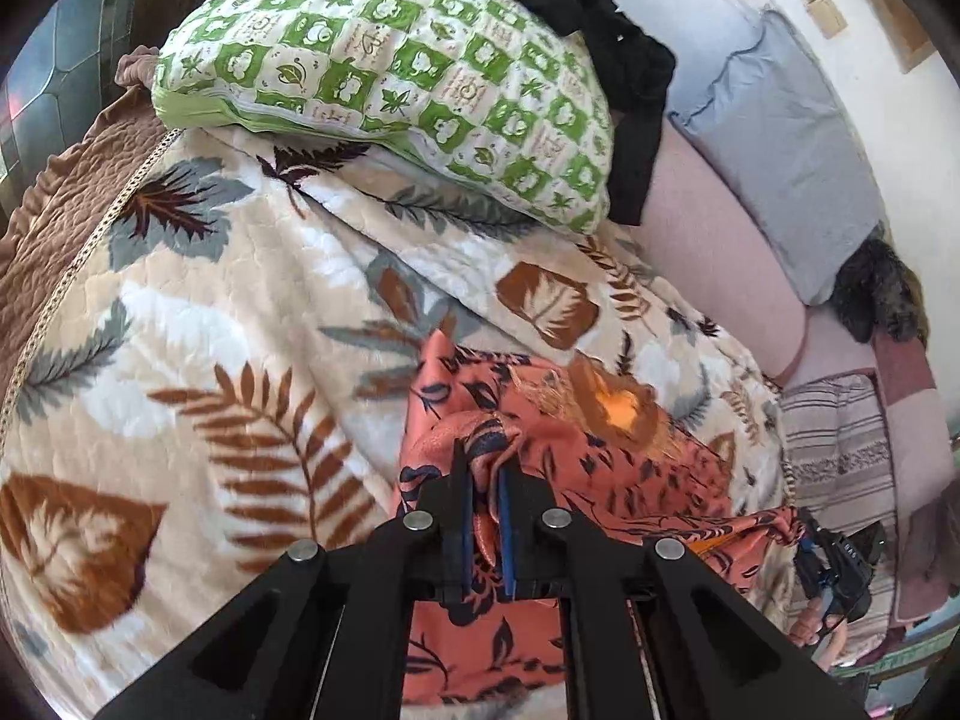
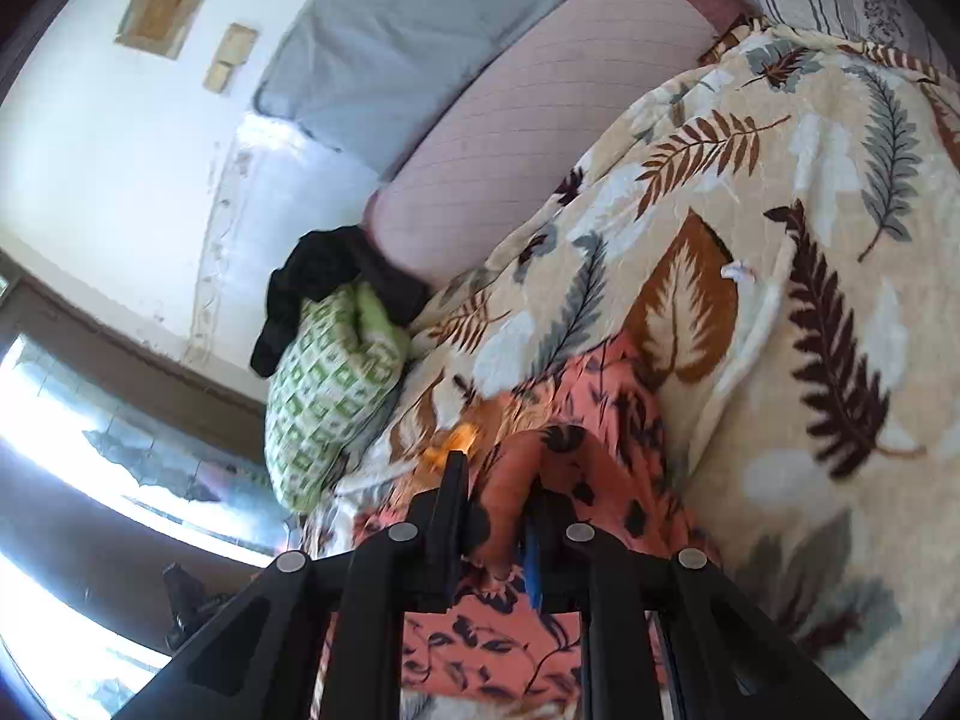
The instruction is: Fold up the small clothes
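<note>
Gripping a bunched fold of the coral garment (image 1: 600,468), the left gripper (image 1: 485,468) has its two black fingers drawn almost together, with the navy-printed cloth squeezed between the blue pads and rising in a small peak above the tips. From that pinch the fabric spreads down and to the right over the leaf-print blanket (image 1: 198,312), its far lower corner reaching the right gripper, a small dark shape seen at the right edge of the left wrist view. A patch of the garment near its upper edge looks orange and blurred, and what it is cannot be told. In the right wrist view the right gripper (image 2: 498,480) is likewise narrowed onto the same coral garment (image 2: 612,414), a rounded wad of cloth filling the gap between the fingers and pressed against the blue pad, while the rest of the fabric trails below the fingers and up onto the blanket (image 2: 810,180). A green and white checked pillow (image 1: 390,66) lies at the head of the blanket, and a black piece of clothing (image 1: 606,36) is draped over its far edge and hangs down its side. Beyond them a pink cushion (image 1: 708,228) and a pale blue cushion (image 1: 780,138) stand against the white wall, and a striped cloth (image 1: 834,432) lies to the right of the blanket
</note>
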`<state>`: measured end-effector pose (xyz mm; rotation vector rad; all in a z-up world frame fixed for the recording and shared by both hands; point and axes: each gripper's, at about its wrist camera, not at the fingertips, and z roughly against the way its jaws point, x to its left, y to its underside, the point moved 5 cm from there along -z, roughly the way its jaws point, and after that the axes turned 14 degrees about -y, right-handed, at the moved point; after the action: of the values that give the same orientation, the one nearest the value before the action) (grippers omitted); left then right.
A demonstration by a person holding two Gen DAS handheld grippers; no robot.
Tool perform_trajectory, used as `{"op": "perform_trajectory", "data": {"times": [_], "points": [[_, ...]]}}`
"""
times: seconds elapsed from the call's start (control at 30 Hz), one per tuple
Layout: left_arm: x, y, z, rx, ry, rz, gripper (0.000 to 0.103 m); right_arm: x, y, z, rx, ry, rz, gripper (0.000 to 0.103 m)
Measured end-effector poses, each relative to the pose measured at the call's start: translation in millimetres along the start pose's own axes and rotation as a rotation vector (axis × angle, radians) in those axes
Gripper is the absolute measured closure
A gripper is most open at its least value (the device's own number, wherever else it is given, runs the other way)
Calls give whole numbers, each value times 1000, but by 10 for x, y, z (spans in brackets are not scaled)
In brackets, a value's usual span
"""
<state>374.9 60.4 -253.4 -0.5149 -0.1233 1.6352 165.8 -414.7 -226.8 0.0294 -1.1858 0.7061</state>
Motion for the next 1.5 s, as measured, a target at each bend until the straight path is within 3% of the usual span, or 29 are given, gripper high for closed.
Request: {"op": "perform_trajectory", "data": {"times": [0.07,0.1,0.13,0.17,0.23,0.3,0.37,0.4,0.43,0.53,0.63,0.73,0.8,0.9,1.03,1.17,1.2,1.23,1.27,1.3,1.37,1.43,1.5], "points": [[-18,-148,-410,13,-53,25,93,-317,-268,-335,-30,65,-46,80],[-16,-191,-587,16,-53,40,93,-501,-362,-484,-49,80,-86,61],[-9,-213,-729,14,-60,55,90,-676,-436,-592,-66,81,-131,26],[7,-224,-820,3,-67,74,89,-856,-503,-636,-94,77,-182,17],[19,-226,-806,-54,-24,112,88,-1096,-540,-624,-191,62,-261,16],[47,-208,-583,-181,12,157,81,-1073,-518,-617,-206,31,-217,16],[71,-123,-269,-323,-4,205,62,-844,-437,-628,-160,55,-76,16],[78,-37,-137,-367,-45,223,41,-680,-361,-656,-123,66,2,16],[83,74,-59,-379,-98,237,30,-499,-271,-706,-85,64,79,17],[87,425,3,-336,-124,294,30,82,88,-946,59,52,288,17],[142,631,-75,-274,-190,352,30,564,510,-1381,233,-7,384,18],[275,654,-196,-275,-339,319,30,901,943,-1870,380,-46,403,19],[396,651,-265,-233,-390,322,30,1056,1198,-2175,430,14,490,21],[584,625,-344,-162,-352,338,30,1270,1381,-2528,485,29,627,21],[692,601,-448,-122,-408,298,32,1449,1401,-2925,563,108,824,21],[615,559,-514,-117,-443,220,33,1581,1563,-3209,669,116,970,21],[597,549,-541,-111,-458,205,37,1540,1643,-3325,716,164,1013,27],[585,544,-571,-102,-464,195,40,1448,1720,-3440,757,230,1054,53],[574,541,-594,-93,-461,193,43,1342,1776,-3556,796,290,1077,67],[566,541,-598,-87,-452,195,44,1250,1799,-3641,815,315,1067,71],[565,527,-575,-92,-443,205,45,1241,1681,-3704,751,285,994,77],[572,518,-523,-112,-450,215,45,1257,1415,-3712,612,328,930,101],[577,498,-480,-128,-448,220,45,1200,1138,-3700,493,386,872,101]]}}
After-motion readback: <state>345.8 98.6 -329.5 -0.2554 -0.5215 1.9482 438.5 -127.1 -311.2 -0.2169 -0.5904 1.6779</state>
